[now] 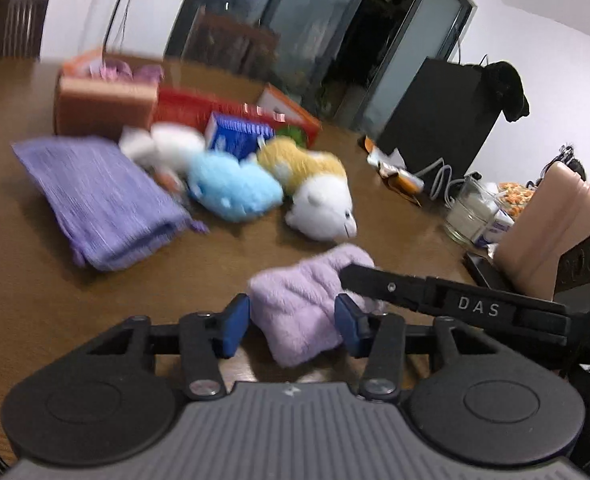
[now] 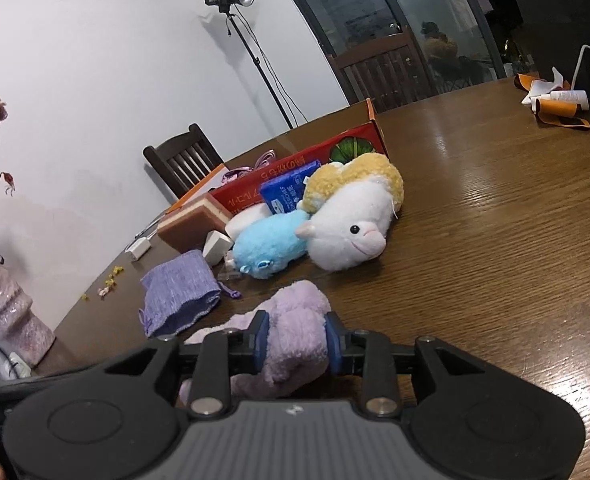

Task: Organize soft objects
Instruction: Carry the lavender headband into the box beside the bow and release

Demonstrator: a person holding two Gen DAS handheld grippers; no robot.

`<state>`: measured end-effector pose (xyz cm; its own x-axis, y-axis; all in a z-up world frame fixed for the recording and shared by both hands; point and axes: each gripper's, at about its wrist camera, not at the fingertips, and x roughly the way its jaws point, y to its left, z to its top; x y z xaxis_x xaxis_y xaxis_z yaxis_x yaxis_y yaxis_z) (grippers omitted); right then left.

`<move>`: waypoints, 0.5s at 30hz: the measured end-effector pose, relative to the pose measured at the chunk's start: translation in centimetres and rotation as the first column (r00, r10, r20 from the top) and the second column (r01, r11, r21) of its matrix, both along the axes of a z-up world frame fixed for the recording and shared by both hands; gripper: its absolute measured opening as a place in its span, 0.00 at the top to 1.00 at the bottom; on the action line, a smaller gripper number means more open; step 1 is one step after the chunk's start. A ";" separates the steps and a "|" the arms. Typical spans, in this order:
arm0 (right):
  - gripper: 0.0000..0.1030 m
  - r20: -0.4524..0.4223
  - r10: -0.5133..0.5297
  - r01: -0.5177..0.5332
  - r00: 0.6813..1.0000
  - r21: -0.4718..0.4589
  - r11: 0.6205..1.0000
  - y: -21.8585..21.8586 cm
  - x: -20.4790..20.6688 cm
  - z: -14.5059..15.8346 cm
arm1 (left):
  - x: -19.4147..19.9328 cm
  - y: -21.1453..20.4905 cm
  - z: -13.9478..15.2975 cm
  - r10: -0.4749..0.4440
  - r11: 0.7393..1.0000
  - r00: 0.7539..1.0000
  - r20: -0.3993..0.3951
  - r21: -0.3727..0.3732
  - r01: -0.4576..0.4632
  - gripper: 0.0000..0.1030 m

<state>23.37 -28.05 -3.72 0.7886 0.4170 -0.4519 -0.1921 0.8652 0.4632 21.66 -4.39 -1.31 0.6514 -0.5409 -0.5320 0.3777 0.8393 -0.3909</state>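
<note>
- Right gripper (image 2: 293, 342) is pinching one end of the fluffy lilac plush cloth (image 2: 291, 336); left gripper (image 1: 293, 326) is narrowed around its other end (image 1: 299, 312).
- Cloth sits on the brown wooden desk (image 2: 495, 240), just in front of the white-and-yellow plush alpaca (image 2: 351, 224).
- Light, floppy, compressible: looks best gripped by bunched folds.

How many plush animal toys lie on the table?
2 for sure: a blue plush beside the purple knit pouch, and a white-and-yellow plush touching its other side. A white soft thing behind them might be a third.
</note>
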 end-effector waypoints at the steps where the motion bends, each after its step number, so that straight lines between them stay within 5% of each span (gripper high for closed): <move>1: 0.72 -0.002 0.002 -0.002 1.000 -0.005 1.000 0.0 0.0 0.0 | 0.2 -0.2 -0.3 0.001 1.000 1.000 -0.011 -0.001 -0.001 0.54; 9: 0.72 -0.003 0.034 -0.034 0.999 -0.028 0.999 0.1 0.8 0.6 | 1.1 -0.3 0.1 -0.002 1.000 1.000 0.009 -0.021 0.002 0.65; 15: 0.72 0.083 0.090 -0.085 0.992 -0.057 0.995 0.9 2.4 3.6 | 3.5 0.3 2.4 0.004 0.997 0.998 0.067 -0.080 0.001 0.74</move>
